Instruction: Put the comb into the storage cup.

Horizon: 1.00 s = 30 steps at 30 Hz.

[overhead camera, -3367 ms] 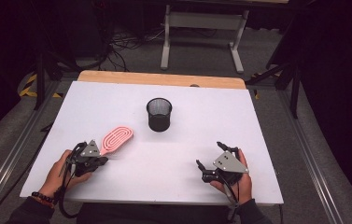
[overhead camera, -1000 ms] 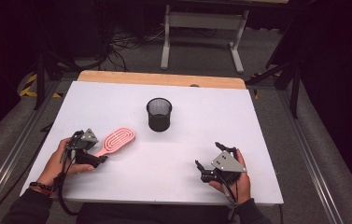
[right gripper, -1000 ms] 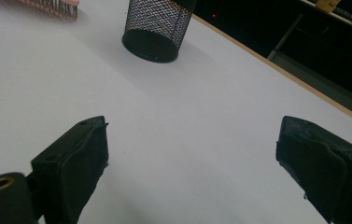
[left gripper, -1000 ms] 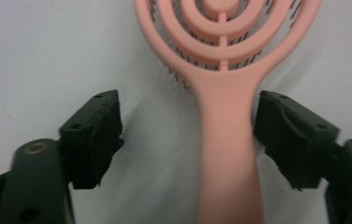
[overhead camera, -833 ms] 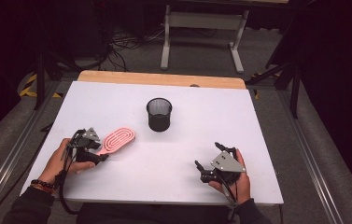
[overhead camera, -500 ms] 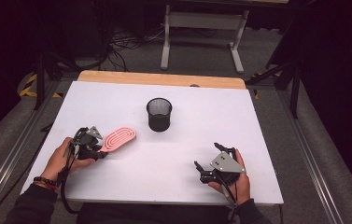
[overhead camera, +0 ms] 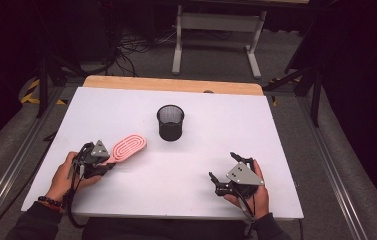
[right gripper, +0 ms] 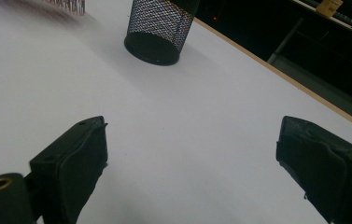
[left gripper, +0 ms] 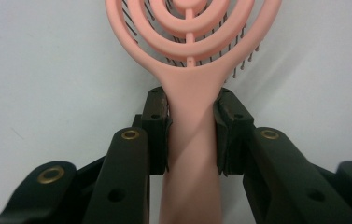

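step: left tongs (left gripper: 191, 140) clenched on brush (overhead camera: 128, 147) handle | right tongs (right gripper: 190, 172) released (idle) | next: lift, carry toward cup (overhead camera: 170, 122)

One camera looks down from above the white table (overhead camera: 126, 110); two ride close on the grippers, sharing its surface.
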### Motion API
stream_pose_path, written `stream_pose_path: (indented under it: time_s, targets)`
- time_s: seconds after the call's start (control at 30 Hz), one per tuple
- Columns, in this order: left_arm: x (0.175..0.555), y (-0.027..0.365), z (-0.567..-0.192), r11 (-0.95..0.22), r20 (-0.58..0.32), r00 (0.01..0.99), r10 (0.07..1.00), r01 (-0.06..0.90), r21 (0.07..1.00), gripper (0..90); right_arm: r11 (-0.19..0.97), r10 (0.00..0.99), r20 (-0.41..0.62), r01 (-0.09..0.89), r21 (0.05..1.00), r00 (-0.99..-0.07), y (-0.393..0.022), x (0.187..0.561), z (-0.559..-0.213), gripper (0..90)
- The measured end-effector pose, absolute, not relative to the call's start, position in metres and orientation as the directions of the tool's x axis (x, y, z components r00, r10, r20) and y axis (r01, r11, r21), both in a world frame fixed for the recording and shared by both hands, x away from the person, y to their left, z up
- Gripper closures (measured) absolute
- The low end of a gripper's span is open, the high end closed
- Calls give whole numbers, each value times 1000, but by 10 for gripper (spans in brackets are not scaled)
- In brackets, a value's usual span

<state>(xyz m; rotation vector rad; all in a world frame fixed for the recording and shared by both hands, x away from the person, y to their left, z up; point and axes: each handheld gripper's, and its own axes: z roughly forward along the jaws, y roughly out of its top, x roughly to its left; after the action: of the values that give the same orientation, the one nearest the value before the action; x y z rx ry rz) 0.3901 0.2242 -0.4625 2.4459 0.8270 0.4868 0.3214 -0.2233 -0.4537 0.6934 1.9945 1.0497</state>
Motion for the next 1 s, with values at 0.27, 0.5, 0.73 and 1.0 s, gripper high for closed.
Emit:
stream_pose_path:
  time_s: [0.27,0.5,0.73,1.0]
  targets:
    - [387,228,-459,-640,180,729,661,421,643,698,515,738,-375,109,850,-561,-223,321,-454,95]
    - [384,225,-460,-643,208,727,654,390,659,698,513,737,-372,110,851,-564,-223,322,-455,94]
    - [383,226,-461,-627,217,719,660,369,685,699,521,730,-375,110,847,-571,-222,322,-456,92]
    - [380,227,-460,-605,226,707,670,342,719,699,519,729,-372,110,848,-574,-221,323,-457,93]
